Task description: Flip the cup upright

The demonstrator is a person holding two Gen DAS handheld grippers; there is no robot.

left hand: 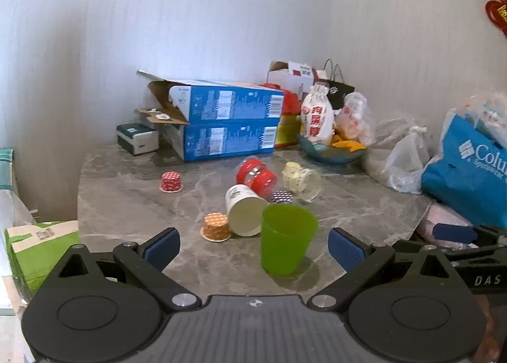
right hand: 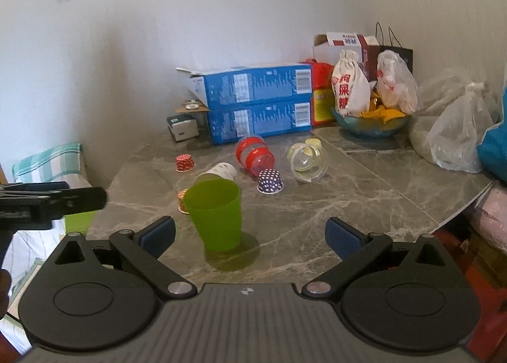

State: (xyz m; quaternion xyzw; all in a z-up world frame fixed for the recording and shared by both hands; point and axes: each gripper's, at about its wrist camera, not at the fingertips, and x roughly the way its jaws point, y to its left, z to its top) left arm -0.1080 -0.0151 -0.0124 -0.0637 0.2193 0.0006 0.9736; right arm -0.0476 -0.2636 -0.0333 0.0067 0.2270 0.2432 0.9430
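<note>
Green cup (left hand: pixel 286 238) stands upright, mouth up, on the bench (left hand: pixel 133 192), just in front of the tipped white paper cup (left hand: pixel 245 212). Left hand-held gripper (left hand: pixel 253 247) spread wide, cup between its pads but untouched; right hand-held gripper (right hand: pixel 250 236) also wide, holding nothing. Flip looks done.

Soft daylight is spread evenly; a faint shadow is cast near the translucent green plastic cup (right hand: pixel 214 214). Edges are bent and darkened by fisheye distortion, and fine detail is slightly blurred throughout.
</note>
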